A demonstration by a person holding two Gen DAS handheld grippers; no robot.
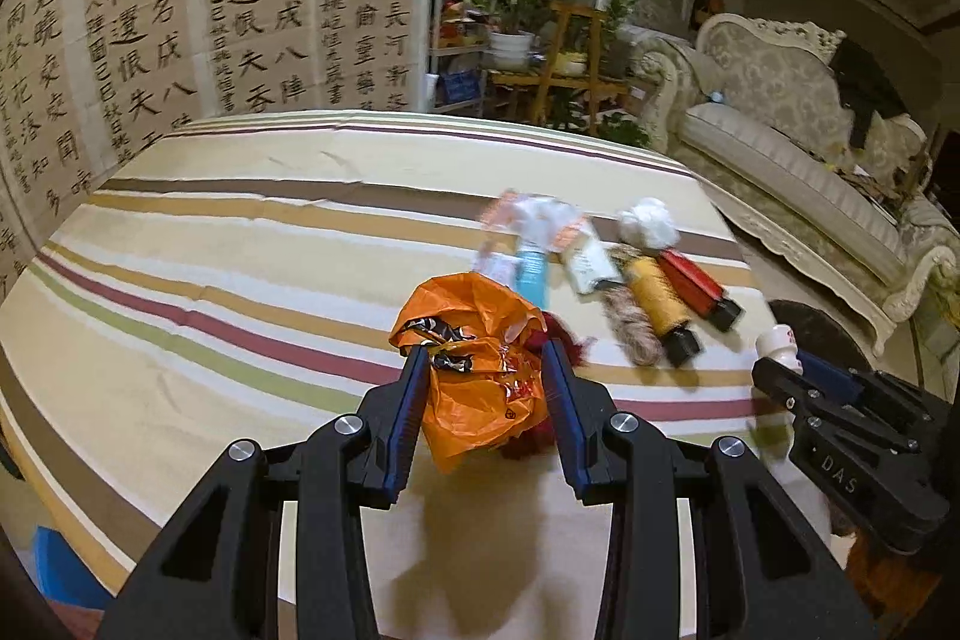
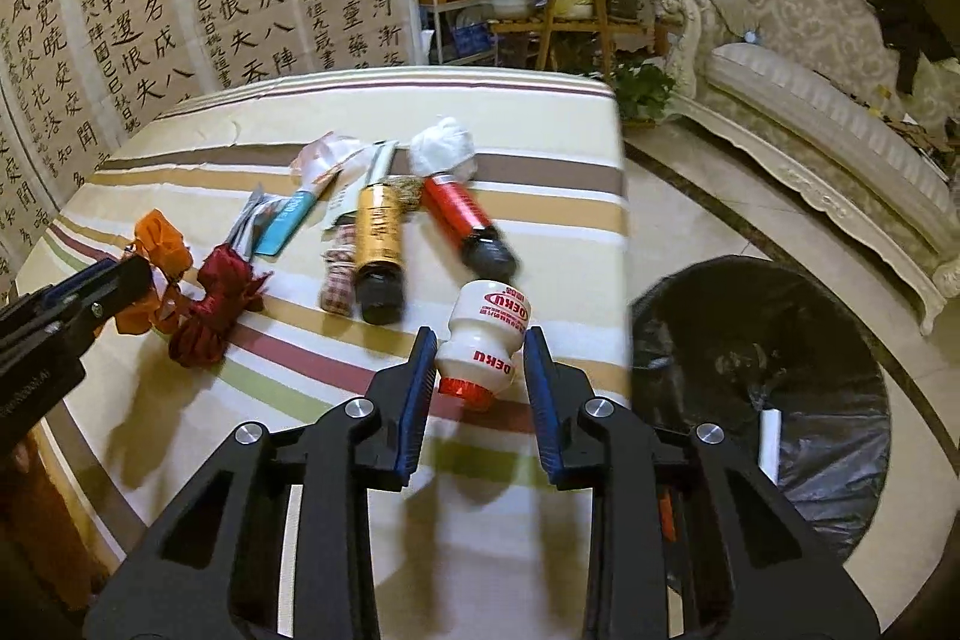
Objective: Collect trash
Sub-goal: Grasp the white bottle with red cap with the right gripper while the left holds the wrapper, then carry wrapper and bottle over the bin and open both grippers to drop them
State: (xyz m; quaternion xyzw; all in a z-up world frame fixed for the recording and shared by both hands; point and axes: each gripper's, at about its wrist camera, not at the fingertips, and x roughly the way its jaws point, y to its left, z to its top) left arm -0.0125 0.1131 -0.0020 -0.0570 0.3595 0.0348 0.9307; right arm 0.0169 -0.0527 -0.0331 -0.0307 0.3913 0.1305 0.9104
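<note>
My left gripper point(image 1: 486, 358) is shut on a crumpled orange plastic bag point(image 1: 474, 388), held just above the striped tablecloth point(image 1: 240, 280). In the right wrist view the orange bag point(image 2: 159, 235) shows at the left gripper's point(image 2: 129, 274) tips. My right gripper point(image 2: 480, 340) is shut on a small white bottle point(image 2: 486, 334) with red print and a red foil end, near the table's right edge. The left wrist view shows that white bottle point(image 1: 777, 340) in the right gripper point(image 1: 780, 364).
A dark red wrapper point(image 2: 210, 304), a blue-white packet point(image 2: 288, 220), a yellow tube point(image 2: 378, 232), a red tube point(image 2: 456, 208) and a white tissue wad point(image 2: 444, 145) lie on the cloth. A black-lined bin point(image 2: 762, 382) stands on the floor right of the table. A sofa point(image 2: 810, 100) is behind it.
</note>
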